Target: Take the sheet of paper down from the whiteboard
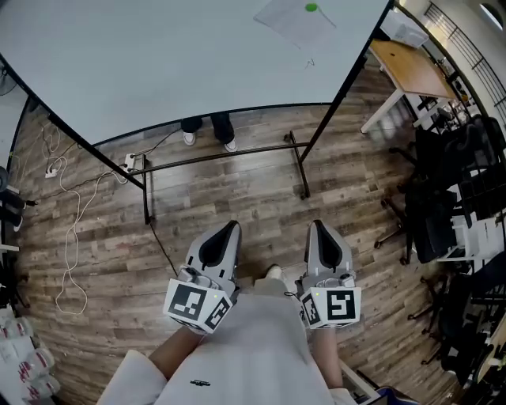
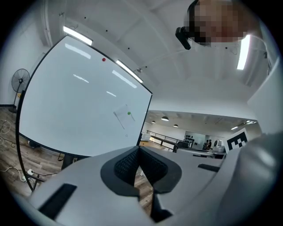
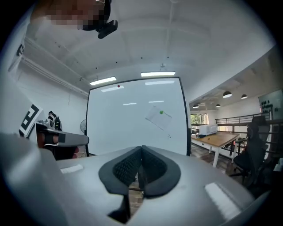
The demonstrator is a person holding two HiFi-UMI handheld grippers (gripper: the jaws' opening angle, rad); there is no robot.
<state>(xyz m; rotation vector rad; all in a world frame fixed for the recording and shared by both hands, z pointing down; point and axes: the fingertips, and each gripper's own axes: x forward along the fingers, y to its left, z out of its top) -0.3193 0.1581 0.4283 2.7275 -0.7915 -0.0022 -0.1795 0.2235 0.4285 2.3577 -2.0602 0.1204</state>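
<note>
Wood-plank floor (image 1: 237, 182) is stretching betw. the person and a big whiteboard (image 1: 158, 63), which is standing on a black frame well apart from both grippers. Sheet of paper (image 1: 294, 20) is hanging tilted on the board's right half, w/ a green magnet (image 1: 311, 8) sitting near its top edge. That is the only pin I am seeing on it.

Handling, as a guess: the paper is looking thin, light and floppy, so it is prob. creasing or tearing easily. Yanking it against the magnet is risking a rip. Best hold is prob. a free lower corner or side edge, pinched flat, while the other gripper is sliding the magnet off. The magnet is small & smooth, so it is likely slipping betw. pads.

Left gripper (image 1: 233, 227) is sitting w/ jaws fully together, nothing betw. them. Right gripper (image 1: 319, 227) is showing the same: jaws meeting, holding nothing. Both are pointing level toward the board.

Containers: none are showing near the board. A desk (image 1: 411, 67) off to the right is carrying a few items, too small to tell.
</note>
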